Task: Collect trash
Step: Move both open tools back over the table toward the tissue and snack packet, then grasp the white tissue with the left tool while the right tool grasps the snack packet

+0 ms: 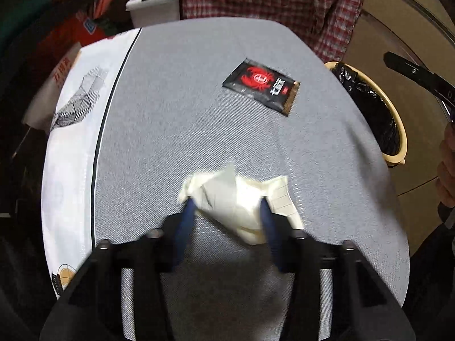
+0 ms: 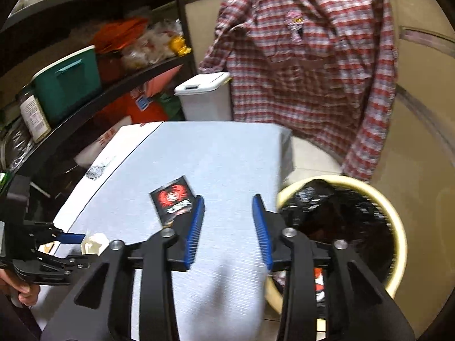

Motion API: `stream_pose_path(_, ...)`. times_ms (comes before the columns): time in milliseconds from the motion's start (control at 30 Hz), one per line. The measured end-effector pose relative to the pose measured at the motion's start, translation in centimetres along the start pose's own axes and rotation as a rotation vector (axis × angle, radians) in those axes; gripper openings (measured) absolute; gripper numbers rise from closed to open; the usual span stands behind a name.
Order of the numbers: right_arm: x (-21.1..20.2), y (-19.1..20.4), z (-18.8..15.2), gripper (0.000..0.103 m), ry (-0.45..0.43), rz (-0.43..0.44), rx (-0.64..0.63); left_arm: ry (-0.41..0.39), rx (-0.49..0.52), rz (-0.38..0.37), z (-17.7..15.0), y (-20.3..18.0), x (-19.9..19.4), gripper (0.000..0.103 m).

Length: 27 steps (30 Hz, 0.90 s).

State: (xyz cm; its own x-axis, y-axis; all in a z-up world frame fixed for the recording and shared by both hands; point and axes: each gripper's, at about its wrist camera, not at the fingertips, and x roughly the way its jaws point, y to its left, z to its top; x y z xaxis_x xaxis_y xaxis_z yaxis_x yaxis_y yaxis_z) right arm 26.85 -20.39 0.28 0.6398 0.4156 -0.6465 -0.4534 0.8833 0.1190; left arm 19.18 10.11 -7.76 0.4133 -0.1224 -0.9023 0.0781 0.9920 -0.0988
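A grey woven cloth-covered table (image 1: 199,91) carries the work, with a round cream-rimmed bin lined in black plastic (image 2: 398,227) standing just beside its right edge. Two pieces of trash lie on the cloth: one crumpled white paper tissue (image 1: 236,199) near the front and one flat black foil sachet with a red crab emblem (image 1: 261,85) further back, nearer the bin. Inside the bin a scrap with red and white print (image 2: 318,281) shows low down, so some collecting seems done, though how much is hidden by the liner. The left gripper (image 1: 227,207) straddles the tissue, a blue pad on either side of it and apparently pressing into its folds; motion blur keeps the contact from being certain, but it reads as a grasp on the paper, which is not yet lifted off the cloth. The right gripper (image 2: 229,213) hangs parted and empty between sachet and bin. Two items therefore remain: tissue first, sachet after.
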Motion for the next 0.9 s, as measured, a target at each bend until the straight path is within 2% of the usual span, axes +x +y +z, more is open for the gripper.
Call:
stream_pose_path(67,1.3,1.0,-0.2,0.045,0.024,0.026,-0.016,0.005,-0.013,0.005,0.2,0.6,0.1,0.01)
stream_pose_path(100,2.0,1.5,-0.4,0.046,0.04,0.038,-0.025,0.003,-0.02,0.007,0.2,0.9,0.2,0.005)
stream_pose_path(167,3.4,2.4,-0.8,0.046,0.068,0.053,-0.045,-0.011,-0.039,0.013,0.5,1.6,0.0,0.003)
stream_pose_path(233,4.7,3.1,-1.1,0.048,0.094,0.054,-0.074,-0.03,-0.049,0.027,1.0,2.1,-0.2,0.003)
stream_pose_path(300,5.9,3.5,-1.1,0.055,0.112,0.054,-0.084,-0.043,-0.053,0.038,1.4,2.3,-0.4,0.003)
stream_pose_path(467,8.4,4.0,-0.8,0.065,0.147,0.069,-0.102,-0.058,-0.058,0.056,2.2,2.7,-0.5,0.003)
stream_pose_path(800,13.1,4.8,-1.1,0.07,0.247,0.081,-0.163,-0.061,-0.067,0.059,2.7,3.3,-0.3,0.003)
stream_pose_path(900,13.4,6.0,-1.4,0.074,0.243,0.055,-0.235,-0.061,-0.074,0.06,2.9,3.5,-0.2,0.003)
